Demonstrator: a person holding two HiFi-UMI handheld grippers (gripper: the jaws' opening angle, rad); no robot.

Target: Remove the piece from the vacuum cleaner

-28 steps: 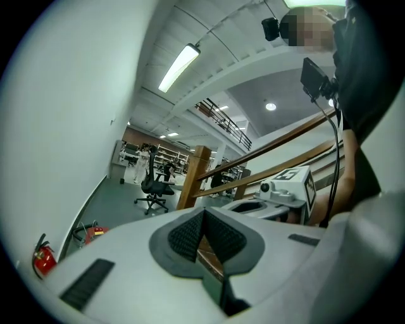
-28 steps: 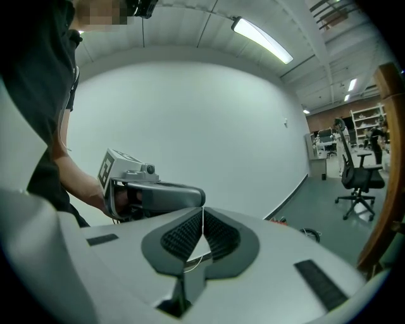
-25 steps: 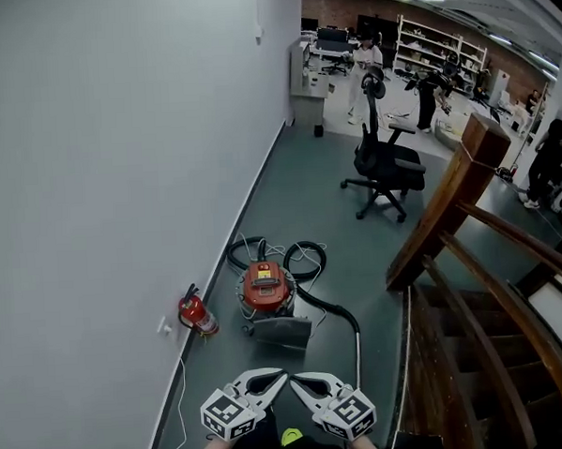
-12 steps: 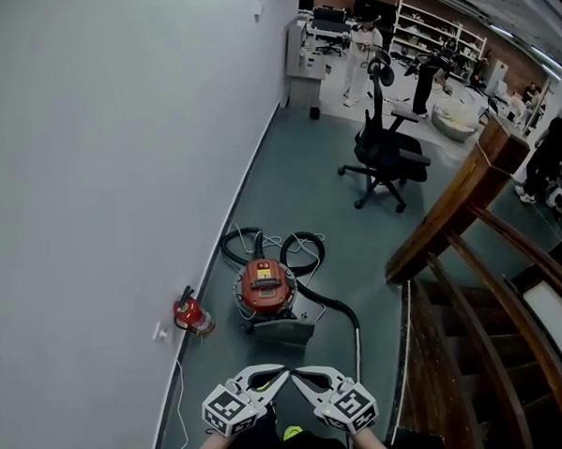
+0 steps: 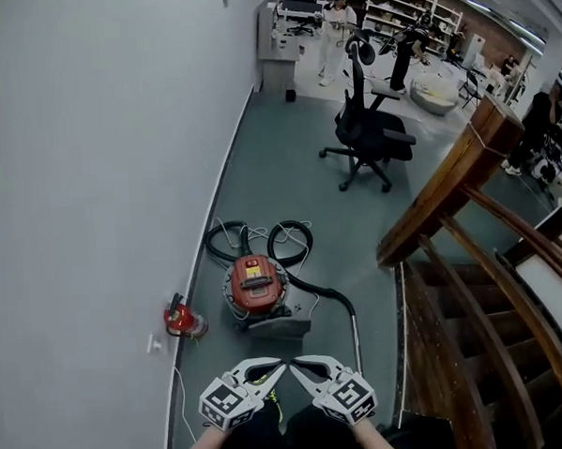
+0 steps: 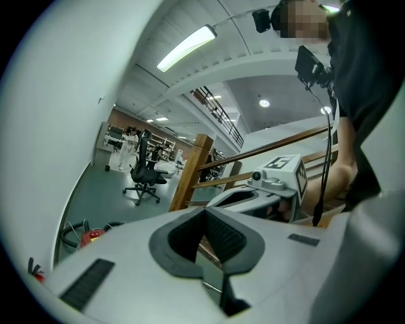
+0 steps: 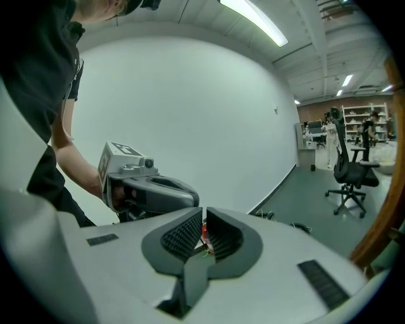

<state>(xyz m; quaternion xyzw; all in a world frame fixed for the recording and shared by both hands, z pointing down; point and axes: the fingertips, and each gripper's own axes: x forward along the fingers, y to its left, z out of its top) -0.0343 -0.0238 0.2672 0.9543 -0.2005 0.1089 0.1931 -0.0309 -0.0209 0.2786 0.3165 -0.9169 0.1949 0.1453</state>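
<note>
At the far left rose the pale wall (image 5: 91,182); at its foot stood a red fire extinguisher (image 5: 178,319), at nine o'clock of the vacuum cleaner (image 5: 254,284); we held the left tongs (image 5: 275,368) low at the near edge of the head view, clenched, with nothing between their ribbed pads; the vacuum cleaner, red-topped, sat on the grey-green floor (image 5: 288,172) at twelve o'clock of both tongs and well apart from them, with a flat grey part against its near side; a black hose (image 5: 291,239) lay looped at its twelve to one o'clock; the right tongs (image 5: 298,366) were at three o'clock of the left ones, likewise clenched and empty, their tips just beside the left tips; from the vacuum cleaner's three o'clock the hose ran to a pale tube (image 5: 354,332) lying along the floor towards us; further on, at one o'clock of the vacuum cleaner, stood a black office chair (image 5: 368,134); at the far right a wooden banister (image 5: 448,187) slanted over the stairs (image 5: 457,350).
</note>
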